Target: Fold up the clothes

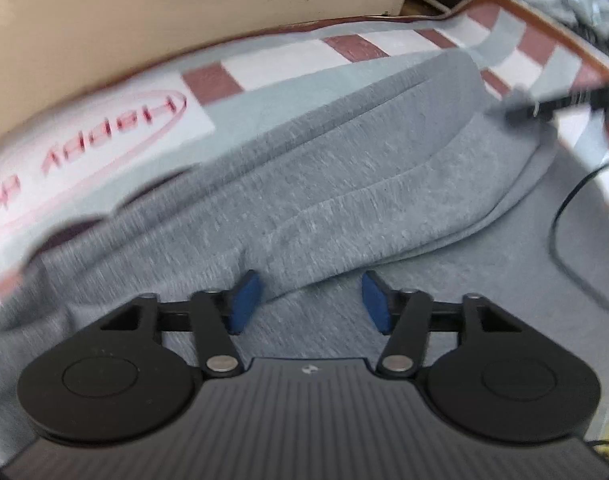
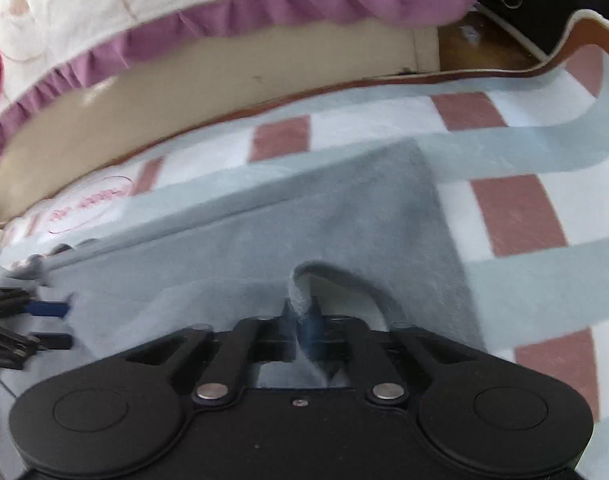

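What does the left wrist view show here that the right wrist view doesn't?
Only the left wrist view shows the left gripper from behind, jaws open and empty over the grey garment, plus a black cable at the right.

Only the right wrist view shows the right gripper shut on a fold of the grey garment, and the red and white blanket with a purple frill above.

Both show the checked blanket under the garment, with its pink oval logo, and the beige bed side.
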A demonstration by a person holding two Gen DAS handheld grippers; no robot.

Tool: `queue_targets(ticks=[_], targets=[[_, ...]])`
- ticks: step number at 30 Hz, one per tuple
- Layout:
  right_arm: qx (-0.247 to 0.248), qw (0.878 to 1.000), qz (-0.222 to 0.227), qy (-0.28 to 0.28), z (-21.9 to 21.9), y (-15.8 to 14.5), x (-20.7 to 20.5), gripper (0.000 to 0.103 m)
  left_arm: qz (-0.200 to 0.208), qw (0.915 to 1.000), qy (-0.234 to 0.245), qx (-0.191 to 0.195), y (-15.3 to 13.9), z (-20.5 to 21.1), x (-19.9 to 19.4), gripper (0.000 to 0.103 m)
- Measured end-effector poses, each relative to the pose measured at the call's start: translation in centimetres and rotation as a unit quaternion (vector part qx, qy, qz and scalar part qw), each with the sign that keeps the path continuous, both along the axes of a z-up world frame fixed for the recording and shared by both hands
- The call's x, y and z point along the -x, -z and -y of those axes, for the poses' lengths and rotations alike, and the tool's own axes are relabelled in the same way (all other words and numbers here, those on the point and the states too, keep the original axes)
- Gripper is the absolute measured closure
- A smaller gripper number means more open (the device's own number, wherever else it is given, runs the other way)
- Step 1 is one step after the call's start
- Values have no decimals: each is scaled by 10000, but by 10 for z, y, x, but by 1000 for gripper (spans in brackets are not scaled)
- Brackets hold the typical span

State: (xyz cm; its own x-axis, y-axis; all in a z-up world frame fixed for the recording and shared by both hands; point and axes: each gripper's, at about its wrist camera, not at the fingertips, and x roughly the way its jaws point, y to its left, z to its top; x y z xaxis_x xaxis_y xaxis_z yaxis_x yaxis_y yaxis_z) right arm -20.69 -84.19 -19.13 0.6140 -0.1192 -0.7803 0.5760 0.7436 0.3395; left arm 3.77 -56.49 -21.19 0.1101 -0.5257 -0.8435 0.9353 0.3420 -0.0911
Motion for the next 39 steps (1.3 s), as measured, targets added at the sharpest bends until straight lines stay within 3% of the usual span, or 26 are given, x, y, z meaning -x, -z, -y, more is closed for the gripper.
queue_targets(ticks=[3,7,10,12,14,16,17,20,23,25,29,32,35,39], targets=[[-42,9970,676,370,11,-18,14,98,665,9977,146,-25,-7,6,6,97],[-396,9827,1271,1286,43,-15,35,98,900,9954,-282,-141,-15,12,-10,98],[-1522,9525,1877,1853,74,23,42,95,978,9931,-576,-292,-14,15,-23,94],[-2141,9336,1962,2099,81,45,39,92,901,9929,-699,-327,-9,15,-29,93],[-2314,9347,1750,2052,80,52,37,84,774,9932,-835,-262,-7,12,-32,87],[-2395,9390,1467,1984,80,52,37,47,671,9931,-934,-229,-5,8,-35,80],[-2409,9403,1366,1979,79,52,39,41,630,9931,-967,-228,-4,6,-36,76],[-2390,9426,1160,2021,75,47,45,39,511,9927,-1065,-224,-3,-1,-40,67],[-2061,9602,773,1722,69,39,41,38,551,9914,-1140,-321,-1,-6,-42,52],[-1823,9709,596,1437,62,34,40,32,771,9884,-1196,-534,2,-8,-42,39],[-1319,9878,343,756,41,25,39,32,607,9876,-1382,-434,4,-20,-48,37],[-977,9947,170,282,27,19,37,41,473,9866,-1501,-421,5,-22,-51,37],[-1408,9890,446,-7,24,21,32,65,592,9851,-1554,-434,6,-17,-48,37],[-1299,9853,1001,-489,6,-4,32,70,572,9847,-1591,-422,3,-16,-39,37]])
